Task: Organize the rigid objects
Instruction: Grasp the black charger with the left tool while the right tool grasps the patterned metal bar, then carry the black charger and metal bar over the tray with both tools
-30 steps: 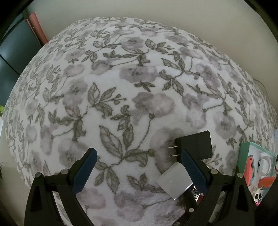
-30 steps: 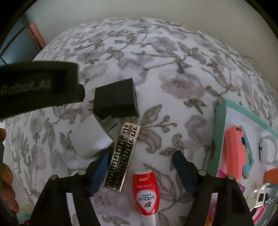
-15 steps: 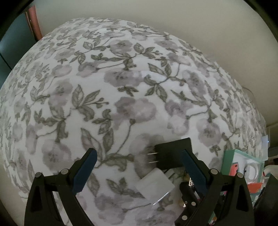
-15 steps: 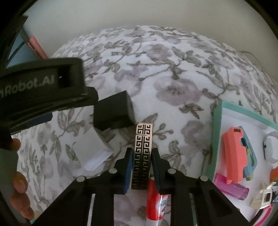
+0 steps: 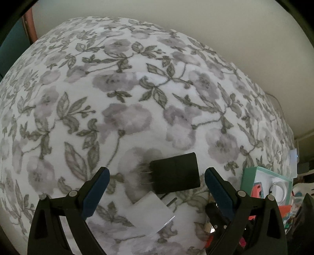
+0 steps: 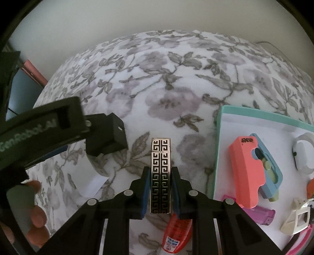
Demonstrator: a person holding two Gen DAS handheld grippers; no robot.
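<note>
While right hand-held gripper (image 6: 160, 188) clamps flat metallic key-patterned lighter (image 6: 160, 172), left hand-held gripper (image 5: 156, 188) wide, fuzzy floral blanket (image 5: 137, 98).

A white fleece blanket (image 5: 137, 94) printed with grey flowers (soft, slightly fuzzy) covers the surface. Behind its far edge stands a plain cream wall (image 6: 137, 17), dimly lit.

Floral blanket (image 5: 121, 82) under black charger (image 5: 175, 173)

Black fingers (image 5: 221, 193), blue pads, silver screws
</note>
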